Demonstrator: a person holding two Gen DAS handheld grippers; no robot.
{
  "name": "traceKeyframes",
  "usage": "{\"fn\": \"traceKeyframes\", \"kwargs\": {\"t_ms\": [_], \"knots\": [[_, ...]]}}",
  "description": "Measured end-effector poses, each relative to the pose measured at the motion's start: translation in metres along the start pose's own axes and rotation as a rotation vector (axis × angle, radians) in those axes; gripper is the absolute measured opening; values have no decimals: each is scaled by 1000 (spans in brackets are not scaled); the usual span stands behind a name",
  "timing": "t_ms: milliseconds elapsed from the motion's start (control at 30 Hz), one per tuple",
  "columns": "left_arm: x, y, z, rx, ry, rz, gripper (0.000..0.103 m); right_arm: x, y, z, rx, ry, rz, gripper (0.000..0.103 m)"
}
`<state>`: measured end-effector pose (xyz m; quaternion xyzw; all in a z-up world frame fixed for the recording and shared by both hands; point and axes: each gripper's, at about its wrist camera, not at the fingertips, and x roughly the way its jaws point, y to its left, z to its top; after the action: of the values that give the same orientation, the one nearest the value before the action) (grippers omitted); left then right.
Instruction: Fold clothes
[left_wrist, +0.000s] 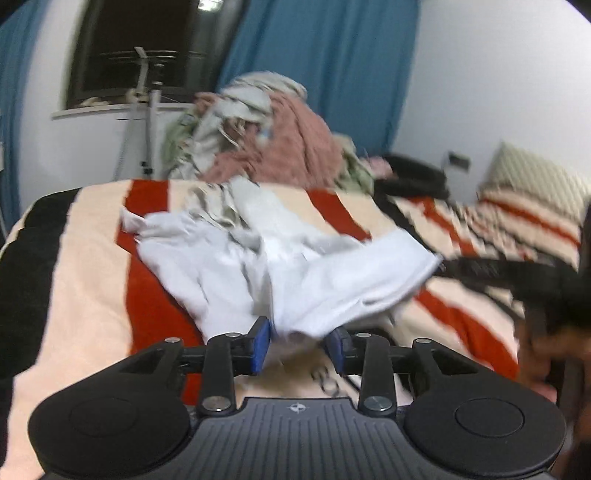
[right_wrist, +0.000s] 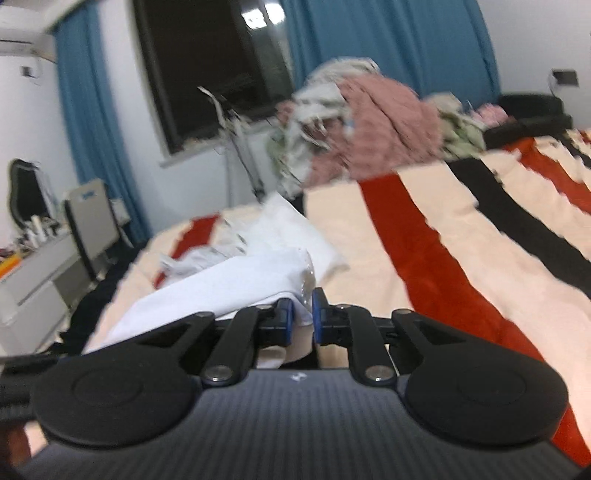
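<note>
We are working over a bed (left_wrist: 85, 266) covered with a blanket striped in cream, red and black. A white garment (left_wrist: 295, 266) is lying crumpled across the middle of that blanket, its near edge running in between the blue pads of our left hand-held gripper (left_wrist: 297, 345). The jaws there are standing apart with cloth between them, and the blur is keeping us from telling whether they are pressing on the fabric or merely sitting around it.

In the right wrist view, the same white garment (right_wrist: 229, 280) is stretching out to the left and away from our right hand-held gripper (right_wrist: 303, 317). Its jaws are sitting close together with a bunched fold of the white cloth pinched between the pads, so we are gripping the garment on this side.

A pile of unfolded clothes (left_wrist: 273, 144) is sitting at the far edge of the bed, with a pink knit piece on top and pale, greenish pieces beside it. Behind it, blue curtains (left_wrist: 317, 74) are hanging on either side of a dark window (right_wrist: 210, 70). A white metal stand (left_wrist: 147, 110) is standing near the window. In the left wrist view a striped pillow (left_wrist: 535, 181) is lying at the far right of the bed, and in the right wrist view a desk (right_wrist: 33, 273) with small items on it is showing at the left.
</note>
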<state>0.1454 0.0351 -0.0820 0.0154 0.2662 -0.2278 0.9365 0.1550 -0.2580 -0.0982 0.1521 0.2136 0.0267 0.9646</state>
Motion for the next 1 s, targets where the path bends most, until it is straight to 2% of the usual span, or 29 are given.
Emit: {"fn": "traceKeyframes", "kwargs": {"t_ms": [133,200,233,400,467,533,633,667,767,867,900,933,1000], "knots": [[10,-18,-14,155,55,7,41,12,-12,-4,31,66,-47,15],[14,-22,-21,222,73,40,44,14,-18,-6,51,91,-68,15],[16,-24,-24,255,82,57,46,13,-21,-6,81,101,-64,15],[26,-34,-39,421,122,141,46,14,-48,-10,286,155,-53,16],[28,-36,-44,483,112,172,47,13,-64,-15,399,177,-51,18],[30,-39,-48,536,94,205,49,9,-82,-22,538,204,-43,34],[38,-40,-50,575,77,270,49,4,-108,-34,747,245,-31,34],[39,-40,-50,584,70,293,49,1,-115,-35,790,253,-39,34],[38,-36,-46,581,34,353,49,-22,-117,-29,765,238,-117,35],[34,-30,-37,550,2,365,51,-39,-116,-24,748,201,-97,41],[33,-29,-35,544,-3,364,51,-41,-114,-24,746,201,-72,49],[34,-28,-36,553,3,358,52,-39,-109,-26,753,223,-14,57],[34,-26,-37,571,15,346,52,-31,-96,-33,772,295,116,64]]}}
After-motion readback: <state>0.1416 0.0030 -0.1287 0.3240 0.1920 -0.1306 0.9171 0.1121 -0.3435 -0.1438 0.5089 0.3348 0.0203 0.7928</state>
